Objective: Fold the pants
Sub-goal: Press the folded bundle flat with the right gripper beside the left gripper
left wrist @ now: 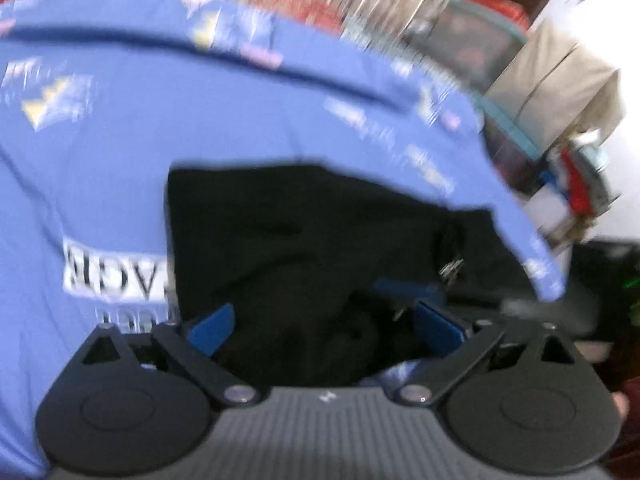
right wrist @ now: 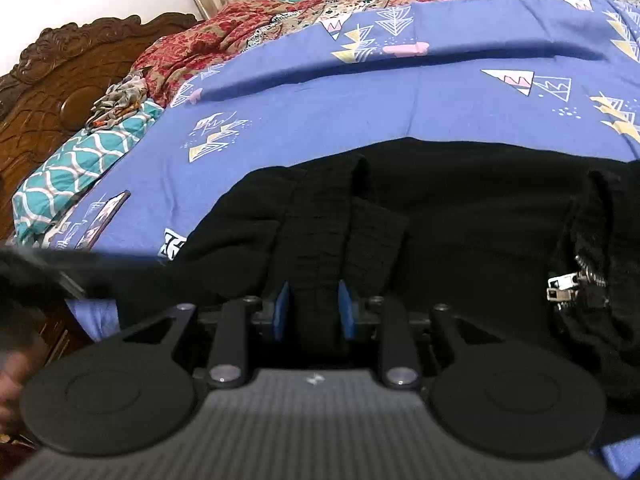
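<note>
Two grips differ: right hand-held gripper [right wrist: 314,306] pinches the black pants [right wrist: 460,220]' ribbed band; left hand-held gripper [left wrist: 324,320] gapes over them. We'd keep tension even across the bed [right wrist: 320,112].

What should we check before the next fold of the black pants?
1. Right gripper shut on the pants: ok, a ribbed band sits between its jaws.
2. Left gripper ready to grab: ok, jaws open over black cloth.
3. Left view sharp: not ok, blurred.
4. Pants flat: not ok, bunched near the zipper.
5. Sheet smooth: not ok, a long crease crosses it.
6. Phone apart from the pants: ok.
</note>
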Tool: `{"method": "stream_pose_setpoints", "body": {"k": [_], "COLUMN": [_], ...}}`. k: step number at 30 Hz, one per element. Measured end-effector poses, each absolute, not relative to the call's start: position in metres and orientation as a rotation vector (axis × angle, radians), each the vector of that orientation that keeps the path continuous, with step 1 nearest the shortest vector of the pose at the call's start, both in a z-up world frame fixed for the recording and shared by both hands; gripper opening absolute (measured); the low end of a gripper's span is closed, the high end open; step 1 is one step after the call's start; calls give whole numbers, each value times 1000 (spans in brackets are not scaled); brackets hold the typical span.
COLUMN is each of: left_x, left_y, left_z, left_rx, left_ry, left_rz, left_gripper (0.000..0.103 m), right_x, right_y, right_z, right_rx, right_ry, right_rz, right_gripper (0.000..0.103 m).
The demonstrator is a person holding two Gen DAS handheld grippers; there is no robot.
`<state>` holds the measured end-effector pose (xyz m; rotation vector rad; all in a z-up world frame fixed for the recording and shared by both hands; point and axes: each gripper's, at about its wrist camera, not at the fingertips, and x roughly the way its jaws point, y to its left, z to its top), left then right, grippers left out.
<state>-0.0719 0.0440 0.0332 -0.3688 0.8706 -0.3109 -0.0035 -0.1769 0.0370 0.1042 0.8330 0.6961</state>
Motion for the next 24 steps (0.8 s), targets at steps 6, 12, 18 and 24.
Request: {"method": "stream_pose_setpoints", "body": {"k": [6,12,18,24], "left_x": [-77,-79,-80,-77], "left_y": [24,13,20,16], "left_z": [22,21,20,18], "left_rx": [-235,-184,-196,-183], "left_ry": [881,874,876,880], "left_rz": [-234,-215,-208,-205], "left_gripper": [99,100,100,102], "right_x": [-5,-7,10,48], "right_y": [-181,-178,-205,-210], "right_z": [34,36,42,14], "right_rx": [112,109,344,519], "right_ry": [818,814,813,966], "right_rz": [708,706,673,609], "right_gripper": [29,29,76,80]}}
